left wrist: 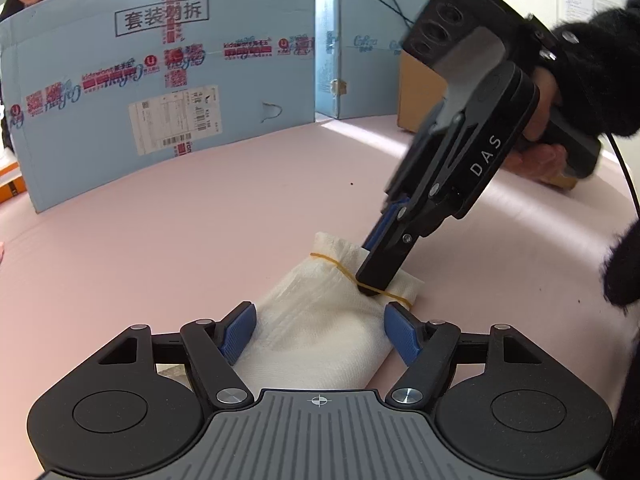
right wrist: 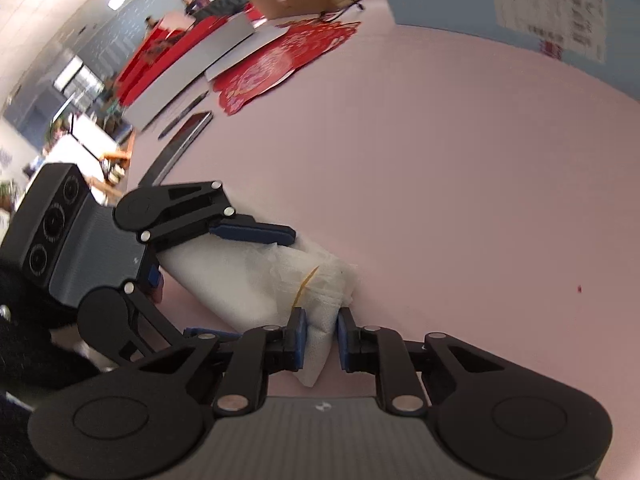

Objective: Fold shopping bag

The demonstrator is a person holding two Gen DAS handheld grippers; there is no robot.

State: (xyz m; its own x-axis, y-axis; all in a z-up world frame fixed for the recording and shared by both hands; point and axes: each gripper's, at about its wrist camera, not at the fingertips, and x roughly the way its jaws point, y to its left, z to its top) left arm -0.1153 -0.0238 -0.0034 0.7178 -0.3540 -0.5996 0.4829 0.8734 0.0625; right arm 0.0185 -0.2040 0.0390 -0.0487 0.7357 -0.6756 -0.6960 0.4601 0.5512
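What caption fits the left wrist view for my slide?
Left gripper straddles the folded white shopping bag on the pink table while the right gripper presses at its yellow rubber band.

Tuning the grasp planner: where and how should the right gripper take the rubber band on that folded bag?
Probably the exposed stretch of the rubber band crossing the top of the folded white bag, taken from above with one finger slid under it. It lies flat and taut over soft, yielding material. The right gripper already presses tip-down at the band, while the left gripper straddles the near end, steadying it.
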